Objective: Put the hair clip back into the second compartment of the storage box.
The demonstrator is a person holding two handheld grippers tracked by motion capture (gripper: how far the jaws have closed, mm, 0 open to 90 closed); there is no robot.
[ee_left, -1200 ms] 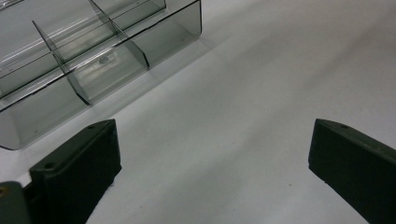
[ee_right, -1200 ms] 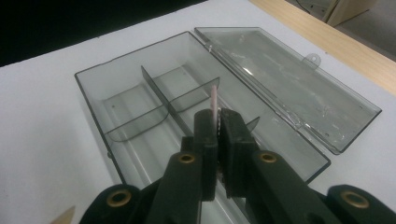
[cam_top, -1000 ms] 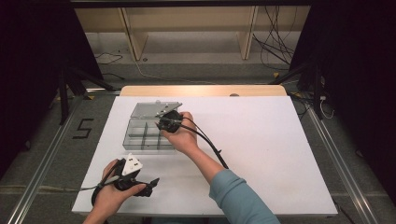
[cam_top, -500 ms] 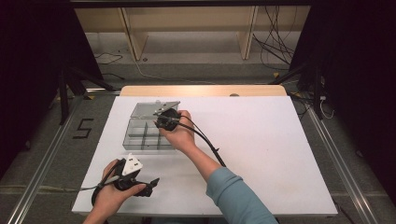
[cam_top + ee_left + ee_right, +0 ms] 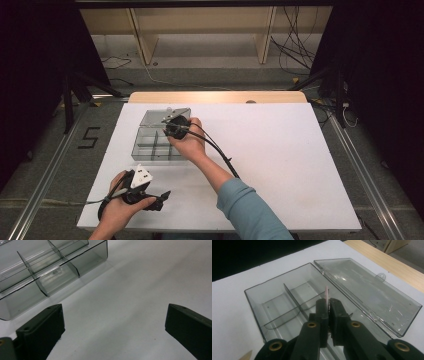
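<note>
Where right gripper (image 5: 327, 308) jaws pinch a thin pink strip (image 5: 326, 295), mostly hidden, over clear box (image 5: 274, 300), left gripper (image 5: 113, 327) jaws wide

Smoky grey, see-through compartment box (image 5: 294, 305) on a plain white table (image 5: 280, 150) — black right gripper (image 5: 327, 305) with brass-coloured screws pinching a pale pink strip (image 5: 326, 296); teal sleeve (image 5: 250, 210) at five o'clock.

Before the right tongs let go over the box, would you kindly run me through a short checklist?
1. Lid open, lying flat: ok.
2. Right tongs shut on the thin pink strip: ok.
3. Right tongs above the box: ok.
4. Compartments below free of other items: ok.
5. Left tongs open, away from the box: ok.
6. Which compartment the strip is meant for: cannot tell.
</note>
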